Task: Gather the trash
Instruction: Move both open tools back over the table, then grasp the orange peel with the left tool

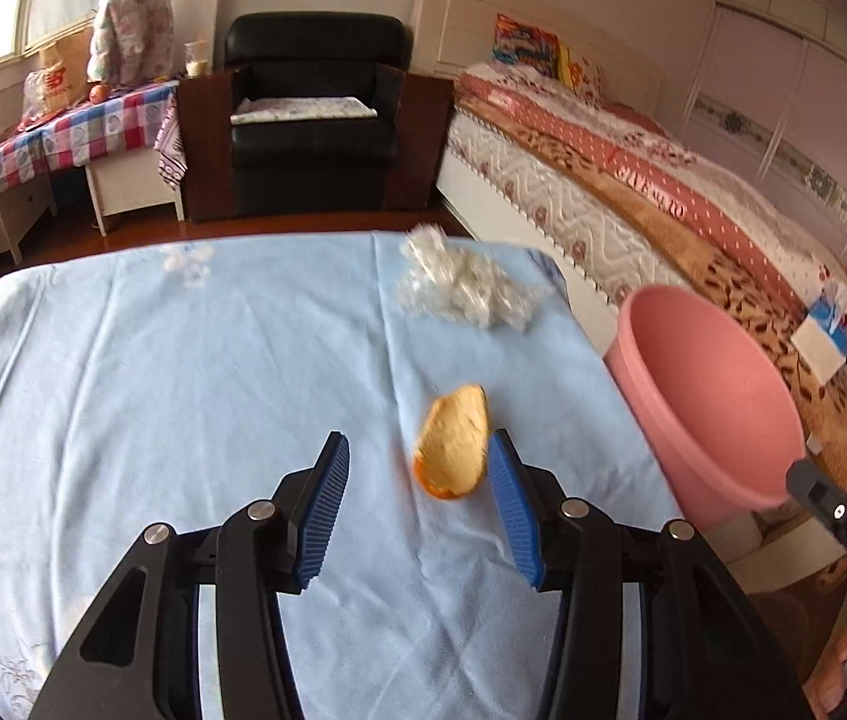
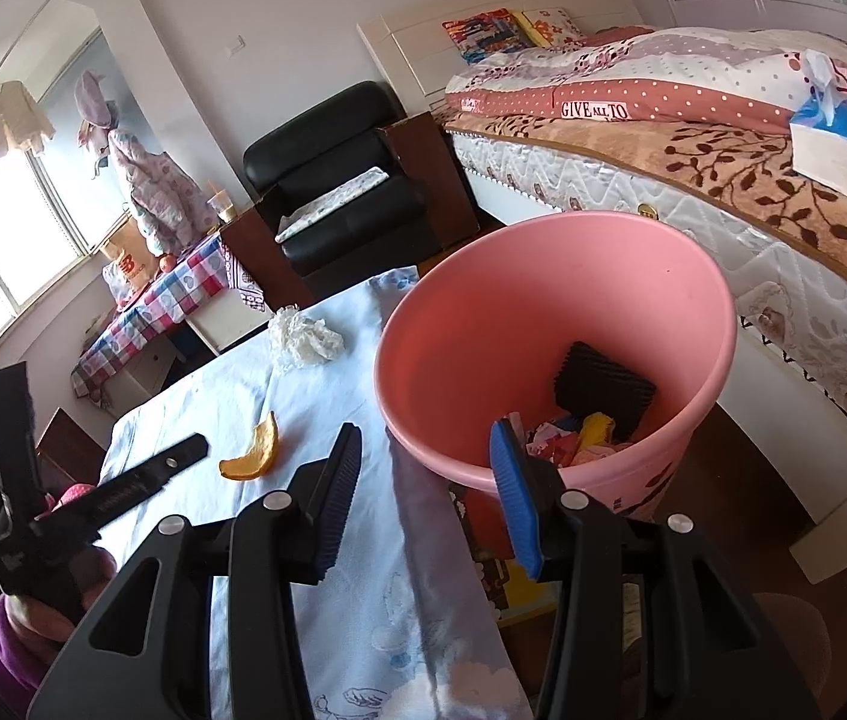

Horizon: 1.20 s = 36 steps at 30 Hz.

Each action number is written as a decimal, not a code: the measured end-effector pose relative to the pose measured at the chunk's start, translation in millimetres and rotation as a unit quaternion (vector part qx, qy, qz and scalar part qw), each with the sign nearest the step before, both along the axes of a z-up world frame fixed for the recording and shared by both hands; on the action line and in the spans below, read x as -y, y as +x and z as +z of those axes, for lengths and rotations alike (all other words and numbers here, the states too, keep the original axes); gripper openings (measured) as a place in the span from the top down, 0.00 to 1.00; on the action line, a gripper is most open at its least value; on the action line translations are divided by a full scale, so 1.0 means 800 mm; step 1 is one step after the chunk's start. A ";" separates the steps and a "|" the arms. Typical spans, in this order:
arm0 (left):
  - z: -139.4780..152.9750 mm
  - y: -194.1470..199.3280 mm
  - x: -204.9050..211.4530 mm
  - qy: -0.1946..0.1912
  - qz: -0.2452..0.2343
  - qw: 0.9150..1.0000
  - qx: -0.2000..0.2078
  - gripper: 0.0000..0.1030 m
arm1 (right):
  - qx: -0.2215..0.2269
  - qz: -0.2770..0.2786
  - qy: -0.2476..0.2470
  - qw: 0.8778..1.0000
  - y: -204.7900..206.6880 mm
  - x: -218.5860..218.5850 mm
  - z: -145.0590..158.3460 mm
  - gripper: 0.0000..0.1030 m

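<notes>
An orange peel (image 1: pixel 453 450) lies on the light blue tablecloth (image 1: pixel 183 390). My left gripper (image 1: pixel 418 444) hovers open just short of it, with the peel close to the tip of the right finger (image 1: pixel 510 498). From the right wrist the peel (image 2: pixel 252 456) shows beyond that gripper's black finger. A crumpled white wad (image 1: pixel 459 288) sits near the table's far right corner. The pink bin (image 2: pixel 543 300) stands off the table's right edge and holds mixed scraps and a black ribbed piece (image 2: pixel 603 390). My right gripper (image 2: pixel 425 429) is open, straddling the bin's near rim, gripping nothing.
A bed (image 2: pixel 723 180) with a blue tissue box (image 2: pixel 837 138) runs along the right, behind the bin. A black armchair (image 1: pixel 309 120) and a checked-cloth side table (image 1: pixel 63 138) stand beyond the table. A person's hand in a purple sleeve (image 2: pixel 9 630) holds the left gripper.
</notes>
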<state>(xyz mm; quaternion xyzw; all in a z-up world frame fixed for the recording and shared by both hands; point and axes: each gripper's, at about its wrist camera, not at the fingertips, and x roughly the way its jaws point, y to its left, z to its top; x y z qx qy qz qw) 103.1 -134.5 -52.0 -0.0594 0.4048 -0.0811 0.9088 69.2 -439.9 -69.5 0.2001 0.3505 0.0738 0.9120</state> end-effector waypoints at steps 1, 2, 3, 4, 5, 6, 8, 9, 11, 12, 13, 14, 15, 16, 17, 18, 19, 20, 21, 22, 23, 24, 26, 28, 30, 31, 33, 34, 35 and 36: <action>-0.004 0.001 0.004 0.001 -0.003 1.000 -0.003 0.54 | -0.001 0.001 0.000 1.000 0.001 -0.001 -0.001 0.56; -0.009 0.003 0.008 0.005 -0.005 1.000 -0.006 0.54 | -0.002 0.001 -0.001 1.000 0.001 -0.002 -0.001 0.56; -0.012 0.004 0.011 0.007 -0.004 1.000 -0.008 0.54 | -0.003 0.001 -0.001 1.000 0.002 -0.002 -0.002 0.56; -0.017 0.007 0.012 0.009 -0.004 1.000 -0.012 0.54 | -0.004 0.002 -0.001 1.000 0.002 -0.003 -0.002 0.56; -0.020 0.009 0.014 0.009 -0.003 1.000 -0.016 0.55 | -0.005 0.002 -0.001 1.000 0.004 -0.004 -0.002 0.56; -0.025 0.011 0.015 0.008 -0.002 1.000 -0.020 0.57 | -0.006 0.003 -0.001 1.000 0.005 -0.004 -0.003 0.56; -0.032 0.016 0.015 0.005 0.001 1.000 -0.027 0.60 | -0.007 0.005 -0.002 1.000 0.006 -0.004 -0.003 0.56; -0.034 0.018 0.015 0.003 0.003 1.000 -0.029 0.65 | -0.007 0.005 -0.003 1.000 0.006 -0.005 -0.003 0.56; -0.038 0.021 0.015 -0.001 0.002 0.999 -0.034 0.74 | -0.008 0.006 -0.004 1.000 0.007 -0.007 -0.003 0.56; -0.040 0.021 0.015 -0.001 0.002 0.999 -0.036 0.80 | -0.009 0.007 -0.006 1.000 0.008 -0.008 -0.003 0.56; -0.042 0.022 0.015 -0.002 0.001 0.999 -0.038 0.84 | -0.010 0.008 -0.006 1.000 0.008 -0.008 -0.003 0.56; -0.043 0.023 0.014 -0.001 0.002 0.999 -0.038 0.86 | -0.010 0.008 -0.007 1.000 0.009 -0.010 -0.004 0.56; -0.044 0.023 0.013 -0.002 0.002 0.999 -0.039 0.90 | -0.011 0.009 -0.008 1.000 0.010 -0.010 -0.004 0.56; -0.046 0.024 0.012 -0.003 0.002 0.999 -0.040 0.93 | -0.012 0.010 -0.008 1.000 0.010 -0.012 -0.004 0.56; -0.047 0.024 0.010 -0.008 0.000 0.999 -0.042 0.93 | -0.013 0.011 -0.009 1.000 0.011 -0.014 -0.005 0.56; -0.047 0.023 0.008 -0.011 0.000 0.999 -0.043 0.94 | -0.015 0.013 -0.008 1.000 0.013 -0.016 -0.005 0.56; -0.046 0.022 0.006 -0.013 0.000 0.999 -0.043 0.95 | -0.016 0.016 -0.007 1.000 0.015 -0.018 -0.005 0.56; -0.045 0.021 0.004 -0.015 0.001 0.999 -0.042 0.95 | -0.017 0.018 -0.006 1.000 0.017 -0.019 -0.005 0.56; -0.042 0.019 -0.001 -0.018 0.006 0.999 -0.040 0.95 | -0.018 0.021 -0.004 1.000 0.019 -0.022 -0.004 0.56; -0.040 0.018 -0.006 -0.023 0.009 0.999 -0.038 0.95 | -0.018 0.025 -0.002 1.000 0.022 -0.025 -0.003 0.56; -0.037 0.016 -0.011 -0.029 0.013 0.999 -0.036 0.95 | -0.018 0.028 0.000 0.999 0.024 -0.028 -0.002 0.56; -0.033 0.015 -0.019 -0.033 0.018 0.999 -0.033 0.95 | -0.017 0.035 0.004 0.999 0.029 -0.033 0.000 0.56; -0.027 0.010 -0.029 -0.034 0.026 0.999 -0.024 0.95 | -0.014 0.045 0.008 0.999 0.038 -0.040 0.003 0.56; -0.019 0.004 -0.040 -0.034 0.033 0.999 -0.012 0.95 | -0.007 0.059 0.012 0.998 0.053 -0.053 0.008 0.56; -0.014 -0.003 -0.051 -0.037 0.038 0.999 -0.003 0.95 | -0.002 0.070 0.008 0.998 0.068 -0.067 0.010 0.56; -0.011 -0.006 -0.056 -0.038 0.040 0.998 0.000 0.95 | 0.002 0.076 0.007 0.997 0.077 -0.074 0.011 0.56; -0.008 -0.011 -0.066 -0.039 0.044 0.998 0.007 0.95 | 0.006 0.088 0.003 0.996 0.096 -0.090 0.011 0.56; -0.008 -0.012 -0.072 -0.040 0.046 0.998 0.008 0.95 | 0.006 0.093 0.000 0.996 0.105 -0.097 0.010 0.56; -0.008 -0.014 -0.078 -0.044 0.048 0.998 0.008 0.95 | 0.006 0.102 -0.005 0.995 0.117 -0.105 0.009 0.56; -0.010 -0.017 -0.083 -0.048 0.050 0.998 0.007 0.95 | 0.006 0.108 -0.009 0.994 0.128 -0.113 0.008 0.56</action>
